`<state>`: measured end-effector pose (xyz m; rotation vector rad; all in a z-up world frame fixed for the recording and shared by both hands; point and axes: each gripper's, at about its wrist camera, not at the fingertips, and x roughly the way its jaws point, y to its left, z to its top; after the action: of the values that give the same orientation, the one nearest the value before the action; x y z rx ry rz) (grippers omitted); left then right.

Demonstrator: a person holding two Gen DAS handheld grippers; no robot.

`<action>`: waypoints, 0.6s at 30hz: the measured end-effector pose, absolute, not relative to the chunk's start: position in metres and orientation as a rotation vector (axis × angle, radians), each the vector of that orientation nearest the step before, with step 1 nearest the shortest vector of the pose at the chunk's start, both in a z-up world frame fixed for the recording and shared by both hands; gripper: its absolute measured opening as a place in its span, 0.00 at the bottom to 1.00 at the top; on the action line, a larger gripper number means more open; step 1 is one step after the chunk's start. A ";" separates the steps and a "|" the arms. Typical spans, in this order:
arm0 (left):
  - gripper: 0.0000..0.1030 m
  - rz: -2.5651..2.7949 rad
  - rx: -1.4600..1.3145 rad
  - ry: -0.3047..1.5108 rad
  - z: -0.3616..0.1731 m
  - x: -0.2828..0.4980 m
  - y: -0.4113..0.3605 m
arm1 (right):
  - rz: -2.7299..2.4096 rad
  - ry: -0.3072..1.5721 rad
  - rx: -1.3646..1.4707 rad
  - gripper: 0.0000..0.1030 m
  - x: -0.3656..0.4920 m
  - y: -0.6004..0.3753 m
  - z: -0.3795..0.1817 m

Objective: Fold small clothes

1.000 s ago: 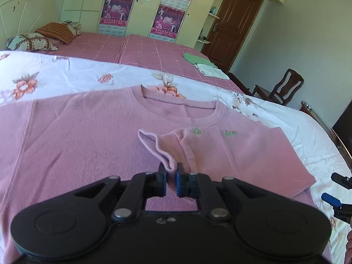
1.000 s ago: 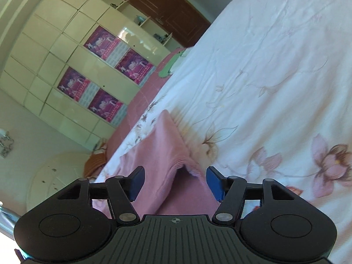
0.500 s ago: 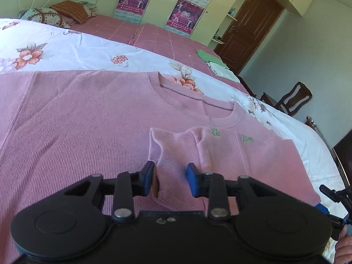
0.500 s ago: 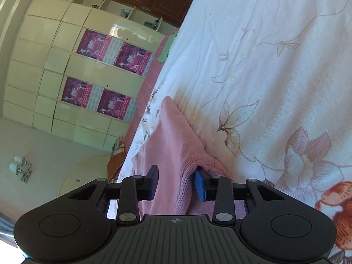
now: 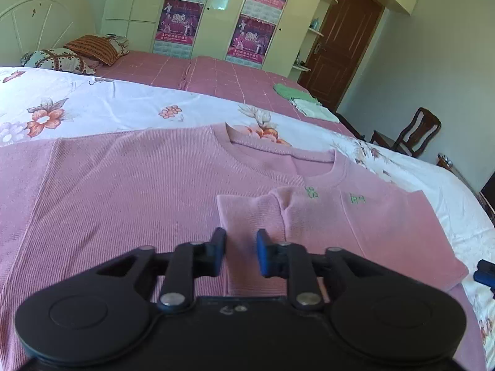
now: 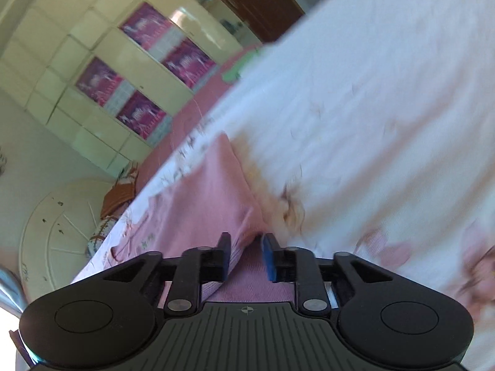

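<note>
Floral bedsheet (image 5: 102, 108) spans the upper left and right of the left wrist view, with open sheet beyond the pink sweater (image 5: 123, 191) on both sides. Farther back, a pink checked bed (image 5: 216, 77) carries folded green and white clothes (image 5: 304, 102); a wooden chair (image 5: 411, 136) stands at the right edge near the brown door (image 5: 343, 43).

Your left gripper (image 5: 238, 252) sits low centre, its fingers spread with a clear gap. The sweater's folded-over sleeve (image 5: 247, 216) lies flat on the garment body, directly ahead of and below that gap; neither pad pinches it. The sleeve cuff edge lies just above the finger tips in frame.

In the right wrist view, which is blurred, your right gripper (image 6: 246, 255) sits at lower centre. Its fingers (image 6: 267, 256) stand partly closed around a raised ridge of sweater (image 6: 210, 204) fabric. Whether the pads actually clamp it, you cannot tell. Open sheet (image 6: 386, 123) fills the right of that frame.
</note>
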<state>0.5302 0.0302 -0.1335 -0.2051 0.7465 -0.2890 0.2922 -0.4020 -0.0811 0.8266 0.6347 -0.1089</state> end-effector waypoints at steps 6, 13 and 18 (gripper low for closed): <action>0.47 -0.283 -0.226 0.741 -0.135 0.542 0.027 | -0.082 0.594 0.729 0.23 0.318 -0.417 -0.064; 0.08 -0.278 -0.154 0.774 -0.141 0.555 0.007 | 0.038 0.657 0.742 0.23 0.405 -0.433 -0.095; 0.06 -0.245 -0.088 0.736 -0.139 0.550 -0.007 | 0.093 0.694 0.742 0.23 0.442 -0.438 -0.113</action>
<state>0.5504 -0.0072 -0.1393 -0.0882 0.7359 -0.2446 0.4422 -0.4383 -0.1131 0.7424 0.6936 0.0926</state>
